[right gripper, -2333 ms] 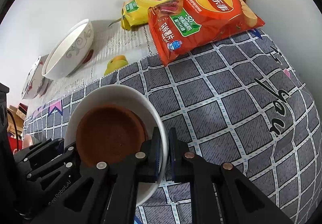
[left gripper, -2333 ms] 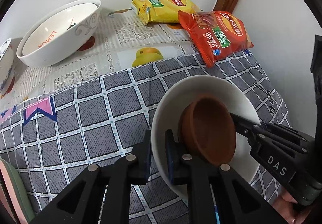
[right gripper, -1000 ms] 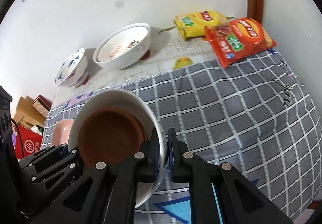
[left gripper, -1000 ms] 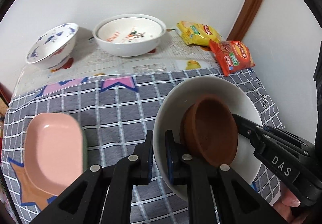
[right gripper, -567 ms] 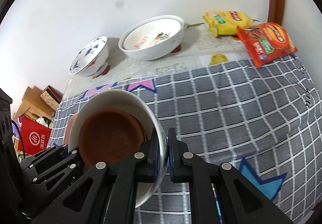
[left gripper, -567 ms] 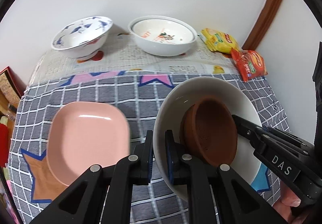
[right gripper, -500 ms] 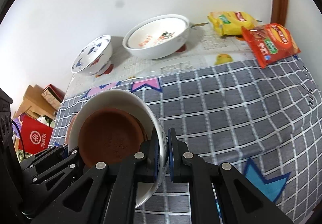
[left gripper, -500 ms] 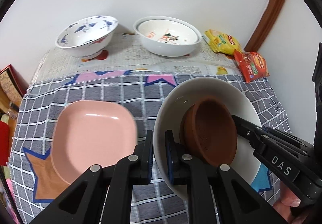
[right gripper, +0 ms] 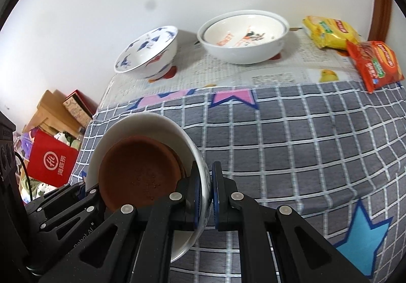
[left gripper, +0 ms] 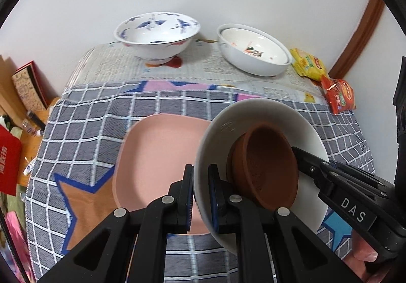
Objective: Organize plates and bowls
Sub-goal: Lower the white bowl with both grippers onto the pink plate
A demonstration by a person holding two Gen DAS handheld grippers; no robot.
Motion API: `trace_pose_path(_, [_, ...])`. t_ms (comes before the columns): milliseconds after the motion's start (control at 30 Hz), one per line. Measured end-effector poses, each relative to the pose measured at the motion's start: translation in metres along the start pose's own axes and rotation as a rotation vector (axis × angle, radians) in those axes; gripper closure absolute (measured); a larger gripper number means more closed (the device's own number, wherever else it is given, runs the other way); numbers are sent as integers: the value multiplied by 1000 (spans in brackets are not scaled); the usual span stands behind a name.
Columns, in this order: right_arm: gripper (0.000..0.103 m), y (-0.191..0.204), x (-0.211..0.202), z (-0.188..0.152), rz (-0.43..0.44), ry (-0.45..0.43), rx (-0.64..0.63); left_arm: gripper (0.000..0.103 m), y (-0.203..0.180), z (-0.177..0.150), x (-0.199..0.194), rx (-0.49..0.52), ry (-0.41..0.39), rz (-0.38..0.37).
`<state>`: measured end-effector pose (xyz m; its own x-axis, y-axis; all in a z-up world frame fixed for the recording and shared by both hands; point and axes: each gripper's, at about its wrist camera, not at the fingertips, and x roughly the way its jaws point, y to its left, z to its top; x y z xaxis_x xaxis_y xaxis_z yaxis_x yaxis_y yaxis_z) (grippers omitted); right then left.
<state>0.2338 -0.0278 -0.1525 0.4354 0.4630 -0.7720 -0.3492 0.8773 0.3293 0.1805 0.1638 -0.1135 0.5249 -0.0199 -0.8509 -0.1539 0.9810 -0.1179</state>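
Both grippers hold one white bowl (left gripper: 269,115) with a brown clay dish (left gripper: 266,163) lying inside it. My left gripper (left gripper: 200,196) is shut on the bowl's left rim. My right gripper (right gripper: 204,191) is shut on the opposite rim of the same white bowl (right gripper: 142,123), with the brown dish (right gripper: 137,173) inside. The bowl is held in the air above the table, partly over a pink square plate (left gripper: 157,156). A blue-patterned bowl (left gripper: 156,34) and a white bowl with orange print (left gripper: 253,51) stand at the back.
A grey checked cloth (right gripper: 304,135) covers the table. A yellow snack bag (right gripper: 330,31) and a red chip bag (right gripper: 373,64) lie at the back right. Boxes and a red bag (right gripper: 50,163) sit on the floor left of the table.
Both grippers carried the white bowl with the brown dish leftward and back from the chip bags. The pink plate came into view and now lies partly under the bowl.
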Motion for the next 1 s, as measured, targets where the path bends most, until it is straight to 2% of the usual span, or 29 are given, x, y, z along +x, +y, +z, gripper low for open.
trace_pose_path(500, [95, 49, 40, 1, 44, 55, -56, 92, 57, -1, 9, -78, 18, 41])
trace_pose_path(1000, [94, 47, 77, -2, 47, 118, -47, 92, 67, -3, 39, -88, 65, 48])
